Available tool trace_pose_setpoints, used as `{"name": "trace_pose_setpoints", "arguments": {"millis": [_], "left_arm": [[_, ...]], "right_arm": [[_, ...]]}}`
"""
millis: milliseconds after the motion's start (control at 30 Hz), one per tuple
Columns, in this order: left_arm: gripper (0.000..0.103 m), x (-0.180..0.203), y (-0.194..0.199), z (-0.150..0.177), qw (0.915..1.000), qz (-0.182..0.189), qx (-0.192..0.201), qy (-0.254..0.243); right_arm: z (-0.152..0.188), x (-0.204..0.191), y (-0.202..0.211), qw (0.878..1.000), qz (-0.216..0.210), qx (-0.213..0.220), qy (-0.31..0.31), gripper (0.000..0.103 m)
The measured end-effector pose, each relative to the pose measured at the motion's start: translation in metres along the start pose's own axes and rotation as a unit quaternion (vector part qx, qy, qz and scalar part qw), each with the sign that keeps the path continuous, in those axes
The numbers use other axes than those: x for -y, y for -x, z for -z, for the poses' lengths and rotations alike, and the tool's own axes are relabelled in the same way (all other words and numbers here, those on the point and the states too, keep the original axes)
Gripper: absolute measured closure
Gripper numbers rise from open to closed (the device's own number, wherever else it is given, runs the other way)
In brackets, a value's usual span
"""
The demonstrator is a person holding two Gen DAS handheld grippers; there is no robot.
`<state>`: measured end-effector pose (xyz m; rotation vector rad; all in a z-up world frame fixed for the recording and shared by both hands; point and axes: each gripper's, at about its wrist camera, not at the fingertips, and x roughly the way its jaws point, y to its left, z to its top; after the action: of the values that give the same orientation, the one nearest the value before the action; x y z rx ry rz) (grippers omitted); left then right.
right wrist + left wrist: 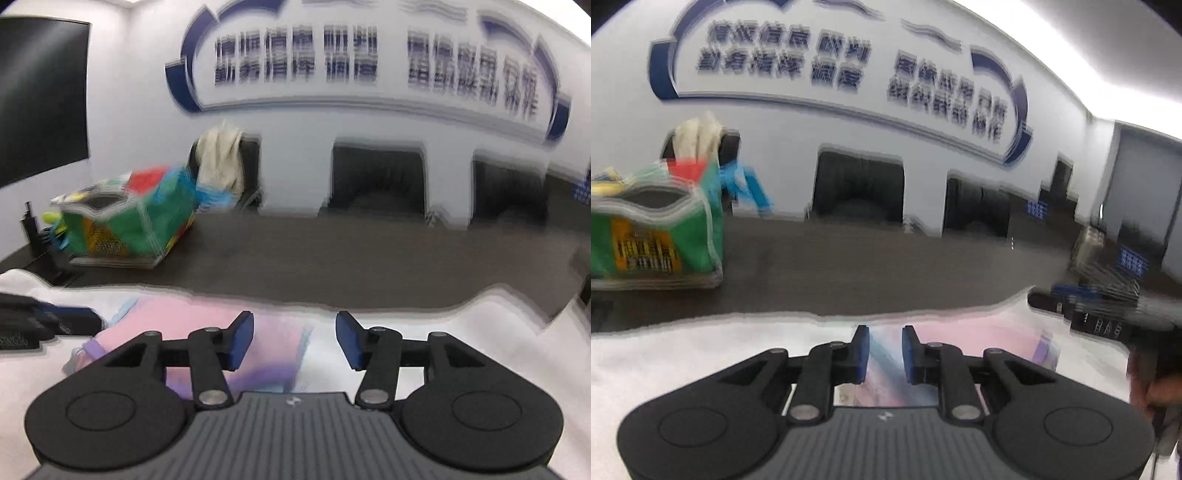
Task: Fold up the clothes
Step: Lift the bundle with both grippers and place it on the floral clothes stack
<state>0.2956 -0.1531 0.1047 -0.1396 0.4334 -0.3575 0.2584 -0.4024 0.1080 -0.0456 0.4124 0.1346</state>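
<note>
White wall with big blue lettering (369, 62) backs a long dark desk (332, 258), and black chairs (376, 181) stand along its far edge. Both views are smeared by motion, so we take fine detail as uncertain. Spread over the near edge of the desk lies the garment we are to fold, a white T-shirt (461, 332) with a pink and purple print (192, 328) on it.

Our left gripper (884, 350) hangs just above the print, its blue-padded fingers (862, 350) a narrow gap apart; whether any cloth is caught between them we cannot tell. Our right gripper (294, 339) hovers over the shirt near the edge of the print, fingers (242, 341) spread wide and holding nothing. Each gripper shows at the side of the other's view, so they work near one another.

Toward the far left corner stands a green woven bag (129, 225), well apart from the shirt, with a pale cloth (219, 162) draped on the chair behind it.

Our worry is the grasp: with this much motion, closing on one layer only, or on no cloth at all, would drag the shirt askew and leave a crooked fold. The grippers could also knock together.
</note>
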Motion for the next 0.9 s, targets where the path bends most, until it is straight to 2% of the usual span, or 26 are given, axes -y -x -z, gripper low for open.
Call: {"name": "trace_pose_setpoints", "arguments": {"millis": [33, 67, 100, 133, 200, 233, 300, 400, 467, 500, 533, 600, 633, 700, 800, 833, 867, 900], "left_arm": [[0.091, 0.004, 0.0, -0.006, 0.9999, -0.006, 0.015, 0.0], [0.093, 0.012, -0.006, -0.008, 0.9997, -0.012, 0.017, -0.011], [0.093, 0.021, -0.013, -0.008, 0.9995, -0.019, 0.01, -0.025], [0.095, 0.03, -0.025, -0.001, 0.9985, -0.029, -0.013, -0.045], [0.096, 0.037, -0.041, 0.02, 0.9945, -0.052, -0.059, -0.069], [0.096, 0.035, -0.039, 0.03, 0.993, -0.06, -0.066, -0.077], [0.093, 0.027, -0.013, 0.036, 0.9933, -0.06, -0.044, -0.088], [0.09, 0.011, 0.057, 0.025, 0.9935, -0.072, 0.015, -0.087], [0.075, 0.002, 0.108, 0.019, 0.9933, -0.082, 0.04, -0.07], [0.072, -0.003, 0.131, 0.021, 0.9935, -0.086, 0.038, -0.063], [0.068, -0.009, 0.155, 0.025, 0.9937, -0.09, 0.034, -0.058], [0.065, -0.026, 0.194, 0.051, 0.9938, -0.092, 0.022, -0.059], [0.064, -0.037, 0.21, 0.068, 0.993, -0.099, 0.011, -0.064], [0.064, -0.061, 0.232, 0.104, 0.9901, -0.124, -0.032, -0.058], [0.063, -0.096, 0.256, 0.153, 0.9839, -0.147, -0.099, -0.023], [0.058, -0.105, 0.26, 0.166, 0.982, -0.149, -0.116, -0.009], [0.047, -0.112, 0.261, 0.177, 0.9803, -0.149, -0.129, -0.001], [0.041, -0.117, 0.263, 0.187, 0.9788, -0.151, -0.138, 0.003]], "right_arm": [[-0.009, -0.003, 0.0, 1.0, 0.012, 0.016, 0.003, 0.065], [-0.014, -0.006, -0.005, 1.0, 0.005, 0.021, -0.003, 0.077], [-0.019, -0.01, -0.011, 1.0, -0.002, 0.025, -0.009, 0.08], [-0.019, -0.015, -0.022, 1.0, -0.015, 0.009, -0.011, 0.086], [-0.009, -0.034, -0.047, 0.999, -0.013, -0.041, 0.017, 0.086], [-0.002, -0.041, -0.054, 0.998, -0.004, -0.056, 0.031, 0.087], [0.006, -0.048, -0.046, 0.998, 0.007, -0.051, 0.033, 0.087], [-0.007, -0.051, 0.003, 1.0, -0.004, 0.002, -0.001, 0.086], [-0.015, -0.065, 0.046, 0.999, 0.003, 0.046, 0.002, 0.085], [-0.015, -0.075, 0.064, 0.998, -0.001, 0.055, 0.002, 0.085], [-0.012, -0.083, 0.081, 0.998, -0.009, 0.06, -0.003, 0.081], [0.002, -0.109, 0.113, 0.998, -0.04, 0.051, -0.004, 0.064], [0.015, -0.125, 0.125, 0.998, -0.052, 0.045, -0.004, 0.052], [0.049, -0.16, 0.145, 0.996, -0.085, 0.02, 0.004, 0.048], [0.104, -0.206, 0.162, 0.993, -0.109, -0.036, -0.004, 0.037], [0.12, -0.22, 0.165, 0.992, -0.114, -0.055, -0.012, 0.029], [0.137, -0.234, 0.167, 0.99, -0.119, -0.073, -0.02, 0.024], [0.15, -0.247, 0.171, 0.989, -0.117, -0.088, -0.03, 0.023]]}}
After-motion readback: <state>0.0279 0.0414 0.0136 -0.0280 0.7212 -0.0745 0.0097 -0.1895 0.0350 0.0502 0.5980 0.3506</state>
